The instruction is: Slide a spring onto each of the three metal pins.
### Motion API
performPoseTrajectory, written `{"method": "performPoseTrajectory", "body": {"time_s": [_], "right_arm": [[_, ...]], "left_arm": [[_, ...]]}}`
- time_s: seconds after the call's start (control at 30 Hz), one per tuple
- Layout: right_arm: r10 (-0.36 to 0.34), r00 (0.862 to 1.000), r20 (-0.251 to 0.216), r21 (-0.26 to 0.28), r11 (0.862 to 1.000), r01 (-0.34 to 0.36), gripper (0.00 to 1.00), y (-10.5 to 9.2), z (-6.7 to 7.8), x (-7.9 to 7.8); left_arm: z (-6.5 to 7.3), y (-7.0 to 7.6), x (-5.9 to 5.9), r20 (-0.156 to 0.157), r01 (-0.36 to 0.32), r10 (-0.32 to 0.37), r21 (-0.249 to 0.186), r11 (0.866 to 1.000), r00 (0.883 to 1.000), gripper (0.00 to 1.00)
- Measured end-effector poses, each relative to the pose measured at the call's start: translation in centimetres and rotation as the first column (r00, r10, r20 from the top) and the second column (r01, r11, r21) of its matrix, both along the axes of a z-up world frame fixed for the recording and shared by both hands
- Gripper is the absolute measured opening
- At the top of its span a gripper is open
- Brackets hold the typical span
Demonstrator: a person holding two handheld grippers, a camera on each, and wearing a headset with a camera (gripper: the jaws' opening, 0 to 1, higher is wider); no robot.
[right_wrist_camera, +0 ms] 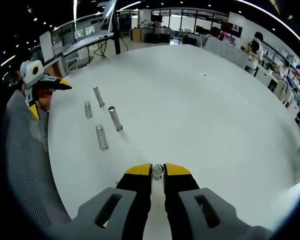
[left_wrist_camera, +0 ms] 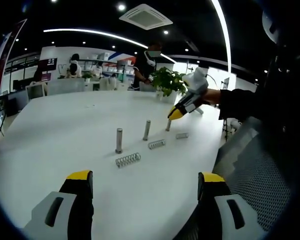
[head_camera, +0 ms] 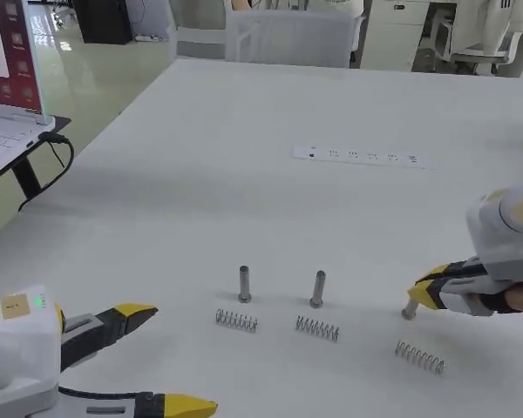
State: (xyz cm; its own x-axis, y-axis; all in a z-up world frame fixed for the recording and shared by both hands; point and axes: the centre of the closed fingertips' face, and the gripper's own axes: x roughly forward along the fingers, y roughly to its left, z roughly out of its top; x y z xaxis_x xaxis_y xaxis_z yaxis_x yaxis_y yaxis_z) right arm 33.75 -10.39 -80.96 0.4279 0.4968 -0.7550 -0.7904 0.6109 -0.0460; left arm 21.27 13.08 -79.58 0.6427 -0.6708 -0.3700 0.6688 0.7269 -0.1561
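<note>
Three metal pins stand in a row on the white table: the left pin [head_camera: 244,284], the middle pin [head_camera: 318,289] and the right pin [head_camera: 410,310]. A spring lies in front of each: left spring [head_camera: 236,320], middle spring [head_camera: 317,328], right spring [head_camera: 419,357]. My right gripper [head_camera: 429,293] is shut on the top of the right pin [right_wrist_camera: 157,171], whose foot is at the table. My left gripper [head_camera: 170,359] hangs open near the front left, holding nothing, its jaws wide apart [left_wrist_camera: 145,177]. From it I see the left pin [left_wrist_camera: 119,140] and left spring [left_wrist_camera: 128,160].
A white power strip [head_camera: 364,157] lies farther back on the table. A laptop [head_camera: 0,104] with a black cable sits on a stand to the left, beyond the table's edge. People sit and stand in the room behind.
</note>
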Motion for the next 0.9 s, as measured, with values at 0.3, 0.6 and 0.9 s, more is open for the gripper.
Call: {"method": "performPoseTrajectory", "body": {"time_s": [0.3,0.6,0.9], "right_arm": [[-0.003,1.0,0.002,0.002,1.0,0.003,0.09,-0.3,0.1,-0.1],[-0.017,1.0,-0.003,-0.003,1.0,0.017,0.1,-1.3,-0.3,-0.6],[0.009,0.999,-0.038,-0.011,1.0,-0.009,0.11,-1.9,-1.2,-2.6]], "left_arm": [[0.0,0.0,0.0,-0.001,0.0,0.0,-0.001,1.0,1.0,0.83],[0.0,0.0,0.0,0.0,0.0,0.0,0.0,1.0,1.0,0.83],[-0.1,0.0,0.0,-0.002,0.0,0.0,0.001,1.0,1.0,0.83]]}}
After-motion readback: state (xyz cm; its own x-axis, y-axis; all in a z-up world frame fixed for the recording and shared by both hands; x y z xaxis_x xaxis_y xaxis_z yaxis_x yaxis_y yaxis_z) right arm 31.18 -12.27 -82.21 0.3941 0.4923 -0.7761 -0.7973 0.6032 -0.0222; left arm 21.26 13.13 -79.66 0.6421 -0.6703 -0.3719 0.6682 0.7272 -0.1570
